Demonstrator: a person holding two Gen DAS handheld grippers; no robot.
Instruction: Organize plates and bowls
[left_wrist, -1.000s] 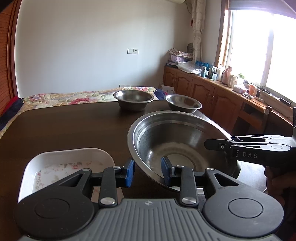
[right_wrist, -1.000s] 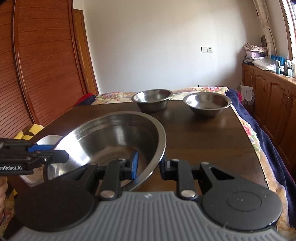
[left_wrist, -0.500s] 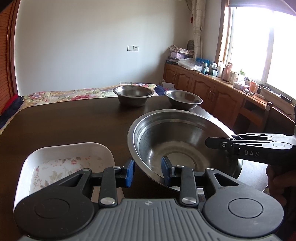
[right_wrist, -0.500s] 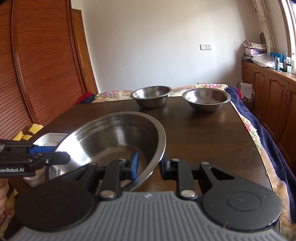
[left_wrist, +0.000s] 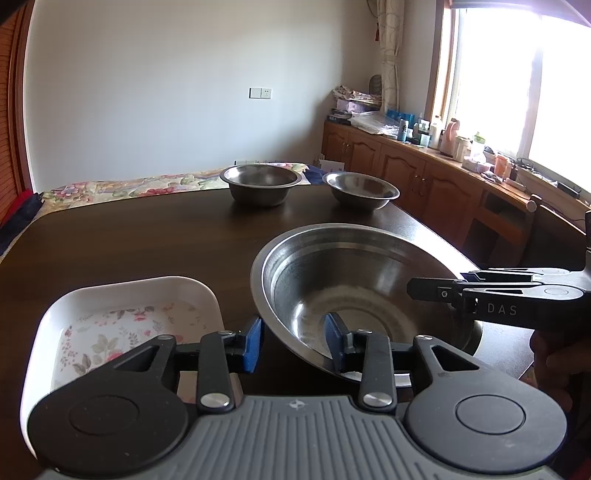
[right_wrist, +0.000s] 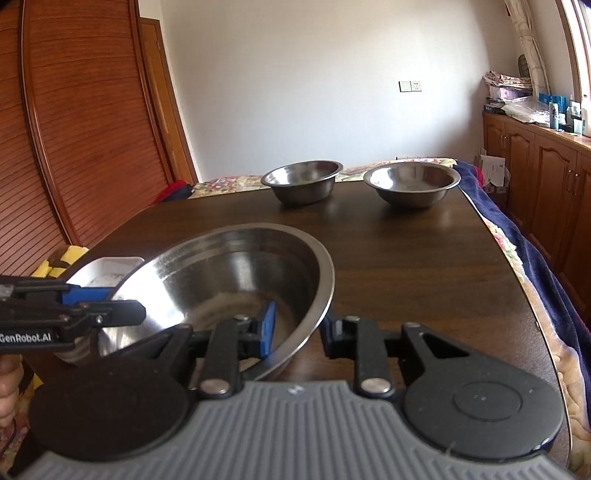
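Both tools straddle the big bowl's (left_wrist: 354, 280) rim: left tool (left_wrist: 293, 343) at 7 o'clock, right tool (right_wrist: 297, 328) at 4 o'clock. Whether they pinch it, I cannot tell.

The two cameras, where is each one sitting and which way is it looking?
Left wrist: sits on the left gripper, looking along its fingers across the table; the big steel bowl, white floral dish, right gripper and a hand show.
Right wrist: sits on the right gripper, facing the same way; the left gripper shows.
Both share the big bowl, straddled by both grippers' fingers, and two small steel bowls at the far edge.
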